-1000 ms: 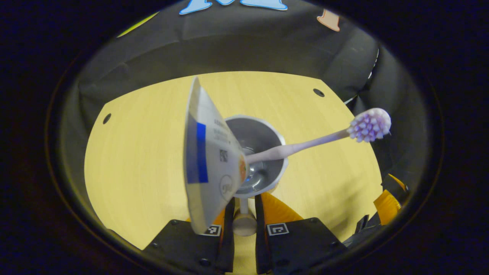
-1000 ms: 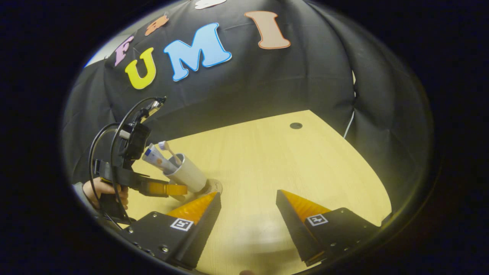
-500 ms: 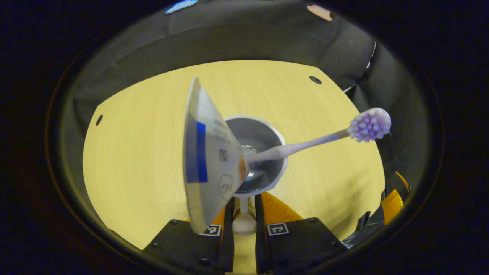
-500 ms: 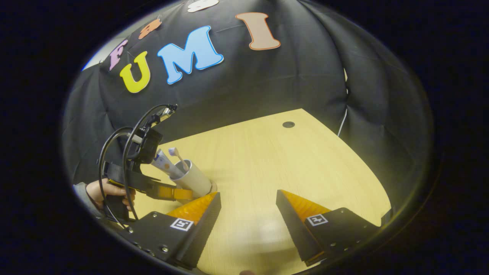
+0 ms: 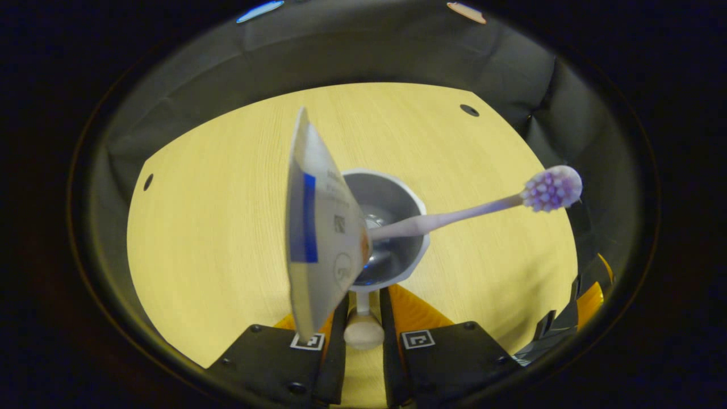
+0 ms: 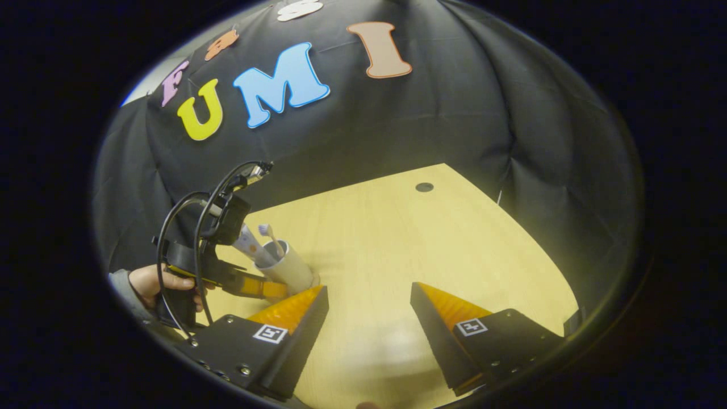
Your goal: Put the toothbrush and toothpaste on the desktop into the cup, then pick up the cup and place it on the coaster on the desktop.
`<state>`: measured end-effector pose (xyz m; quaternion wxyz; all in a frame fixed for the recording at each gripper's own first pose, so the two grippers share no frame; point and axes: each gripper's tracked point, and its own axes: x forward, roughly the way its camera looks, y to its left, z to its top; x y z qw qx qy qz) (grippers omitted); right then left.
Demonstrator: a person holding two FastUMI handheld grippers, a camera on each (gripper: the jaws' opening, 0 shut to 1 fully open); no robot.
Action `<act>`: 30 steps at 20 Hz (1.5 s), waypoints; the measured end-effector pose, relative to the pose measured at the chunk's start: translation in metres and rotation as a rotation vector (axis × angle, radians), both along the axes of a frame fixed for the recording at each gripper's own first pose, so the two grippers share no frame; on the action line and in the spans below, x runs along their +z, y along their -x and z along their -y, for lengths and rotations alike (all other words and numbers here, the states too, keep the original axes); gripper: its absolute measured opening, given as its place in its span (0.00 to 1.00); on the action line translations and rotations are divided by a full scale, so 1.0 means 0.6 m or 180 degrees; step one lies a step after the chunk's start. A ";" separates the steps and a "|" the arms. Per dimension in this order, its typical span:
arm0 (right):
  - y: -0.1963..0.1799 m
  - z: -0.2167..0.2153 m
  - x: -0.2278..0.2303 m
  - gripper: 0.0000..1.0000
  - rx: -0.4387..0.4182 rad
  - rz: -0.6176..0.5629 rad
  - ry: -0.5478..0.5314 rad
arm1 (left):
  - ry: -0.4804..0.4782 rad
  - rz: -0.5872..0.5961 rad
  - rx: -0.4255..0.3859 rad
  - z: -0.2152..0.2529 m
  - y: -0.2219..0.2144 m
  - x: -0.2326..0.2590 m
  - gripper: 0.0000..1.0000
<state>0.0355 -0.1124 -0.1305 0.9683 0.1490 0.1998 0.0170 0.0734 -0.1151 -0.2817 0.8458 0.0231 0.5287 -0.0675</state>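
Toothbrush [image 5: 545, 190] and toothpaste [image 5: 318, 227] in cup [image 5: 392, 227]. Left gripper [image 5: 363, 332] pinches cup handle [image 5: 362, 332]. Coaster step left. Right gripper [image 6: 369, 309], at five o'clock of cup, wide, holding nothing.

Glossy-lined cup [image 5: 392, 204], matt wooden desktop [image 5: 216, 216]

We found the left gripper [image 5: 362, 318] clamped on the cup [image 5: 386, 227] handle; toothpaste [image 5: 318, 227] and toothbrush [image 5: 454, 213] stood inside.
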 end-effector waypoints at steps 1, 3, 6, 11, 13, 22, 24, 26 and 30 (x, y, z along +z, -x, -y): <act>0.000 0.000 0.003 0.92 0.0012 0.0007 0.0007 | 0.0029 0.0042 -0.0013 0.002 0.000 0.009 0.34; 0.002 -0.002 0.012 0.92 0.0052 0.0047 0.0031 | 0.0068 0.0168 -0.0026 0.003 0.000 0.034 0.43; 0.002 -0.009 0.032 0.92 0.0131 0.0140 0.0088 | 0.0217 0.0315 0.0052 0.002 0.012 0.072 0.72; 0.003 -0.037 0.097 0.92 0.0358 0.0479 0.0316 | 0.0215 0.1039 0.0316 -0.053 0.057 0.157 0.77; 0.004 -0.049 0.123 0.92 0.0400 0.0634 0.0400 | 0.0244 0.1330 0.0456 -0.072 0.053 0.196 0.80; 0.027 -0.101 0.221 0.95 0.0224 0.1224 0.0823 | 0.0074 0.2751 0.0666 -0.165 0.116 0.385 0.80; 0.039 -0.114 0.238 0.95 0.0180 0.1371 0.0935 | 0.0022 0.3024 0.0631 -0.182 0.127 0.415 0.78; 0.048 -0.130 0.255 0.95 0.0145 0.1485 0.1038 | 0.0058 0.3215 0.0610 -0.197 0.143 0.444 0.80; 0.077 -0.149 0.282 0.95 0.0017 0.1646 0.1083 | -0.0036 0.3475 0.0443 -0.214 0.152 0.481 0.78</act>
